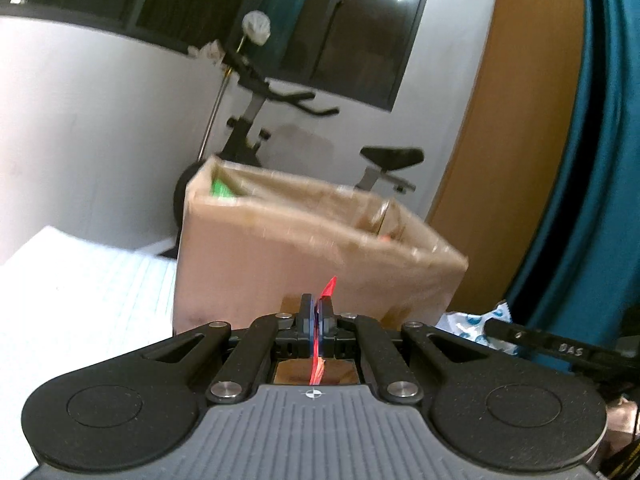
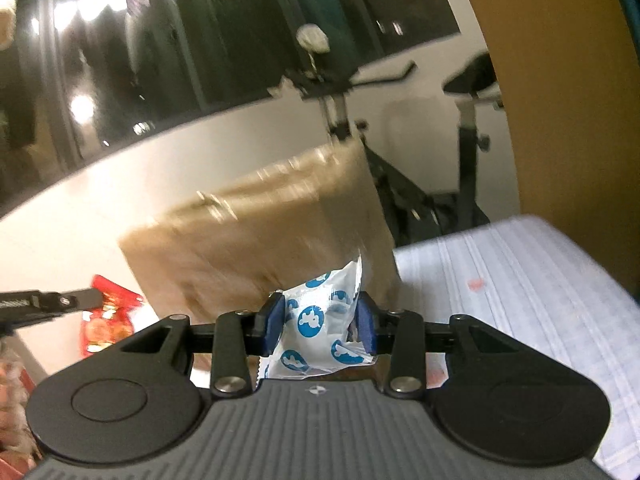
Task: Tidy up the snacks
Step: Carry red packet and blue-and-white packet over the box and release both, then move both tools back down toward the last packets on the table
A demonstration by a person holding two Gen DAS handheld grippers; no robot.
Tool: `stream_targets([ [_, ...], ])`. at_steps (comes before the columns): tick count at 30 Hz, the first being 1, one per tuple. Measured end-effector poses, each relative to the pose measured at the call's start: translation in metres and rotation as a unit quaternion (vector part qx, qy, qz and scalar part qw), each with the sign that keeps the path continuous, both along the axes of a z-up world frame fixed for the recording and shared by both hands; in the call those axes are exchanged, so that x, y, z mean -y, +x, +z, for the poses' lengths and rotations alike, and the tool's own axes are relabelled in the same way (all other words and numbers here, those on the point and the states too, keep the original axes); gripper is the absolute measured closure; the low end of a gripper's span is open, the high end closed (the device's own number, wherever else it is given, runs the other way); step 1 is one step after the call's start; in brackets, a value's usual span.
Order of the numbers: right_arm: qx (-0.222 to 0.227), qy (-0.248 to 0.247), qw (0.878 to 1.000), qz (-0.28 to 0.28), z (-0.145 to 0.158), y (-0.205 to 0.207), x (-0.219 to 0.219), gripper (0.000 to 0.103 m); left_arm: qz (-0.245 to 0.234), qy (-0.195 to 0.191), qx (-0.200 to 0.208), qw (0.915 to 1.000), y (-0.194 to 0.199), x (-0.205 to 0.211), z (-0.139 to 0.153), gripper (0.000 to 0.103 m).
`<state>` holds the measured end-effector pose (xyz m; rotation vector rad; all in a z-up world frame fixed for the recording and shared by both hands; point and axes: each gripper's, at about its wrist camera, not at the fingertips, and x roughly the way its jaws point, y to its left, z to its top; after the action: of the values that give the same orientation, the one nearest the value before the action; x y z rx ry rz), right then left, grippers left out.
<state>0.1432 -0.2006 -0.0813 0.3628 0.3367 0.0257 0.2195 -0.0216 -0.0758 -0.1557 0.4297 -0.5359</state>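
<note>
Left gripper (image 1: 318, 314) pinches a thin red packet (image 1: 329, 286) edge-on; right gripper (image 2: 320, 320) squeezes a light, crinkly white-and-blue pouch (image 2: 320, 320) mid-body, cardboard box (image 1: 280, 248) at frame centre.

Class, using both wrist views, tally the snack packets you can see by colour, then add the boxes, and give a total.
Red packets: 1, the red packet clamped edge-on in the left gripper.
White-and-blue packets: 1, the white-and-blue packet held by the right gripper.
Green packets: 1, the green packet inside the box.
Cardboard boxes: 1, the cardboard box.
Total: 4
</note>
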Motion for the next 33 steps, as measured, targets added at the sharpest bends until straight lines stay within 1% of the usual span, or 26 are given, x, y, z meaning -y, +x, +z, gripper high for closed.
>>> stream_targets([
  [4, 0.038, 0.008, 0.999, -0.001, 0.029, -0.002, 0.001, 0.062, -0.009, -0.006, 0.023, 0.9997, 0.003, 0.002, 0.021, 0.1],
  [7, 0.062, 0.008, 0.998, 0.005, 0.049, 0.008, 0.003, 0.062, -0.016, -0.004, 0.047, 0.9988, 0.011, 0.008, 0.037, 0.1],
  [10, 0.076, 0.001, 0.997, 0.016, 0.068, 0.028, 0.001, 0.063, -0.029, -0.001, 0.067, 0.9973, 0.025, 0.017, 0.055, 0.1],
  [13, 0.084, -0.019, 0.996, 0.033, 0.081, 0.058, -0.005, 0.063, -0.039, 0.007, 0.085, 0.9956, 0.046, 0.03, 0.069, 0.1],
  [17, 0.066, -0.024, 0.996, 0.05, 0.085, 0.109, -0.014, 0.063, -0.04, 0.013, 0.09, 0.995, 0.083, 0.045, 0.081, 0.1],
  [20, 0.04, -0.024, 0.998, 0.047, 0.08, 0.142, -0.023, 0.063, -0.034, 0.033, 0.09, 0.9948, 0.108, 0.057, 0.082, 0.1],
  [23, 0.009, -0.023, 0.999, 0.034, 0.068, 0.164, -0.028, 0.063, -0.035, 0.043, 0.067, 0.9962, 0.129, 0.065, 0.077, 0.1],
  [26, -0.025, -0.032, 0.999, 0.029, 0.053, 0.176, -0.032, 0.061, -0.045, 0.048, 0.03, 0.9974, 0.148, 0.071, 0.063, 0.099],
  [28, -0.035, -0.036, 0.998, 0.027, 0.047, 0.177, -0.034, 0.06, -0.039, 0.064, 0.004, 0.9972, 0.156, 0.074, 0.053, 0.091],
  [29, -0.036, -0.04, 0.998, 0.024, 0.046, 0.176, -0.034, 0.054, -0.027, 0.077, -0.006, 0.9967, 0.159, 0.076, 0.05, 0.071],
  [30, -0.035, -0.044, 0.998, 0.021, 0.045, 0.174, -0.034, 0.049, -0.017, 0.082, -0.008, 0.9965, 0.161, 0.074, 0.046, 0.05],
  [31, -0.03, -0.046, 0.998, 0.021, 0.046, 0.172, -0.033, 0.048, -0.011, 0.078, -0.005, 0.9969, 0.161, 0.069, 0.045, 0.046],
  [33, -0.024, -0.05, 0.998, 0.022, 0.048, 0.164, -0.032, 0.048, -0.002, 0.067, 0.0, 0.9977, 0.159, 0.056, 0.045, 0.045],
])
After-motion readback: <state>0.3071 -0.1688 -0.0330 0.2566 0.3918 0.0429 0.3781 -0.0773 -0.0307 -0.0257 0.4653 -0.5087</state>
